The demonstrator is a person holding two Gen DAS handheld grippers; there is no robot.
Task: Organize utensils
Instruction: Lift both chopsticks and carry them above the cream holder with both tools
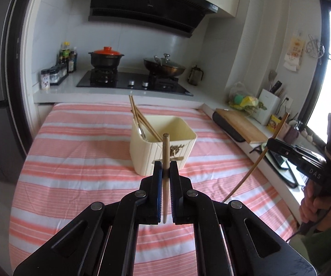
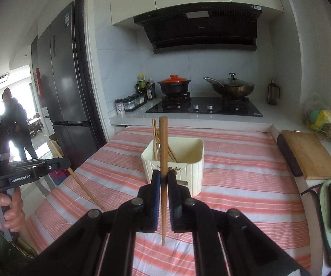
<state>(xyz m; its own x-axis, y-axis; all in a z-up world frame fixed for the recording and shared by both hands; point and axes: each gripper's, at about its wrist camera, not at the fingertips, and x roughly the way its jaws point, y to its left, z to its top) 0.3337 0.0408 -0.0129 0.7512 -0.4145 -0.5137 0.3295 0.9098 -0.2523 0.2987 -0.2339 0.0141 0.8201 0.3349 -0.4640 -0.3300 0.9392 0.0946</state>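
In the left wrist view, the left gripper [image 1: 165, 170] has its jaws clamped on a pale wooden chopstick [image 1: 165, 161] that stands nearly upright, its blunt end toward twelve o'clock. In the right wrist view, the right gripper [image 2: 163, 179] pinches a darker brown wooden chopstick [image 2: 163, 156] the same way, thick end up, tip pointing to six o'clock. Both hang above the surface covered with a pink-and-white striped cloth [image 1: 78, 156]. Just beyond the jaws, at twelve o'clock, sits the cream ribbed plastic utensil holder [image 1: 142, 156], which holds several bamboo chopsticks [image 1: 140, 117] leaning toward eleven o'clock and a metal spoon [image 1: 141, 132]. At two o'clock lies a wooden cutting board [image 2: 308, 154]. Farthest off, a black gas hob [image 2: 202, 109] carries an orange-lidded black pot [image 2: 174, 85] and a glass-lidded wok [image 2: 232, 87].
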